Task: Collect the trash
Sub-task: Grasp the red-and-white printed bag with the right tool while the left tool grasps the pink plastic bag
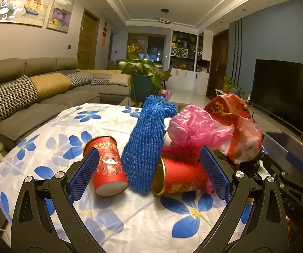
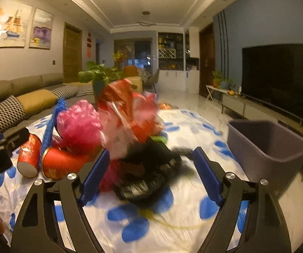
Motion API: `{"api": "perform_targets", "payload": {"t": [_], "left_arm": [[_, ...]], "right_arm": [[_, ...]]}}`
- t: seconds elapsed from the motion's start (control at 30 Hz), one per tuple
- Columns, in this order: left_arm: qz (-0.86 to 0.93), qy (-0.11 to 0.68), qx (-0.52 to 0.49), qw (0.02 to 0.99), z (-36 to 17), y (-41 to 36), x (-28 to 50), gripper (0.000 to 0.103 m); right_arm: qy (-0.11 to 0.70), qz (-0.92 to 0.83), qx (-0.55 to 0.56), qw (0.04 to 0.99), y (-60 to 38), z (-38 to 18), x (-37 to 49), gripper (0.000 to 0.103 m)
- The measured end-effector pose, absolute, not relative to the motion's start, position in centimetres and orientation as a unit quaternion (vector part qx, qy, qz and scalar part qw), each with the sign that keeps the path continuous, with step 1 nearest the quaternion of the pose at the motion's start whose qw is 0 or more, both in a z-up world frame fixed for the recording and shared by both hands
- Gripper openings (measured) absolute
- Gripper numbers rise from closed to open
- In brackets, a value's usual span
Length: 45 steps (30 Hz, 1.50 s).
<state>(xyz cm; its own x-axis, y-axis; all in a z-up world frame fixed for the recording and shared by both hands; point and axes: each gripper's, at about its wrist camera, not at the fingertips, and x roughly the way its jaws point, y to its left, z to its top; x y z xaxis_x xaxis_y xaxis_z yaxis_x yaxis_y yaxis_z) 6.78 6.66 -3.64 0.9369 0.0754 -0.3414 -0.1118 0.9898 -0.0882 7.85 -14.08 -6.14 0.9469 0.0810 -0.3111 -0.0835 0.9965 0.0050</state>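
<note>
Red paper cups come first on the left of the flowered cloth over the bench. One red cup lies tipped with its pale base toward the near edge, and its inside is hidden from me. Just right of it a blue knobbly mesh sleeve leans up and over, its lower end touching the rim of a second red cup. That cup lies on its side with its gold-lined mouth facing left and near, and what I can see of the inside looks empty.

The left hand-held gripper has its blue pads wide apart, one beside the first cup and one past the second, pressing on neither.

Behind the second cup sits a crumpled pink plastic bag, and right of that a red printed plastic bag bunched up high. Below these, in the right wrist view, a dark black wrapper or bag lies between the pads of the right hand-held gripper. The picture is blurred there, but the pads stand apart and clear of it.

Farthest right, a grey plastic bin stands open beside the bench. No contents are visible from either view.
</note>
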Motion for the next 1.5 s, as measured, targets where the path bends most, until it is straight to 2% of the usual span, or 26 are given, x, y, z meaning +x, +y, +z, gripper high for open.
{"api": "perform_targets", "payload": {"t": [0.13,0.23,0.33,0.4,0.6,0.9,1.17,1.23,1.3,1.5], "left_arm": [[0.053,0.172,-0.053,0.982,-3.6,7.0,7.8,0.095],[0.055,0.171,-0.055,0.982,-3.4,7.4,8.5,0.095],[0.053,0.17,-0.056,0.983,-3.1,7.6,9.2,0.095],[0.051,0.169,-0.054,0.983,-2.9,7.5,9.6,0.095],[0.027,0.174,-0.052,0.983,-3.1,6.6,10.5,0.093],[-0.021,0.184,-0.051,0.981,-3.2,3.9,12.0,0.086],[-0.034,0.215,-0.039,0.975,-4.0,1.7,15.2,0.085],[-0.034,0.23,-0.037,0.972,-4.6,1.6,15.9,0.063],[-0.035,0.242,-0.043,0.969,-4.9,1.8,16.4,0.049],[-0.039,0.231,-0.05,0.971,-4.3,2.3,16.3,0.021]], "right_arm": [[0.139,0.054,-0.03,0.988,-12.6,-5.6,9.3,0.072],[0.136,0.056,-0.039,0.988,-12.1,-5.5,10.6,0.063],[0.144,0.063,-0.039,0.987,-11.9,-5.6,11.5,0.048],[0.148,0.07,-0.038,0.986,-11.9,-5.9,11.7,0.031],[0.139,0.078,-0.038,0.986,-12.4,-6.1,11.4,0.011],[0.1,0.051,-0.028,0.993,-13.9,-4.8,10.5,0.009],[0.09,0.042,-0.022,0.995,-15.1,-4.1,9.4,0.009],[0.088,0.038,-0.024,0.995,-15.4,-4.1,9.1,0.008],[0.09,0.036,-0.025,0.995,-15.5,-4.2,9.1,0.008],[0.1,0.037,-0.021,0.994,-15.6,-4.4,9.2,0.006]]}}
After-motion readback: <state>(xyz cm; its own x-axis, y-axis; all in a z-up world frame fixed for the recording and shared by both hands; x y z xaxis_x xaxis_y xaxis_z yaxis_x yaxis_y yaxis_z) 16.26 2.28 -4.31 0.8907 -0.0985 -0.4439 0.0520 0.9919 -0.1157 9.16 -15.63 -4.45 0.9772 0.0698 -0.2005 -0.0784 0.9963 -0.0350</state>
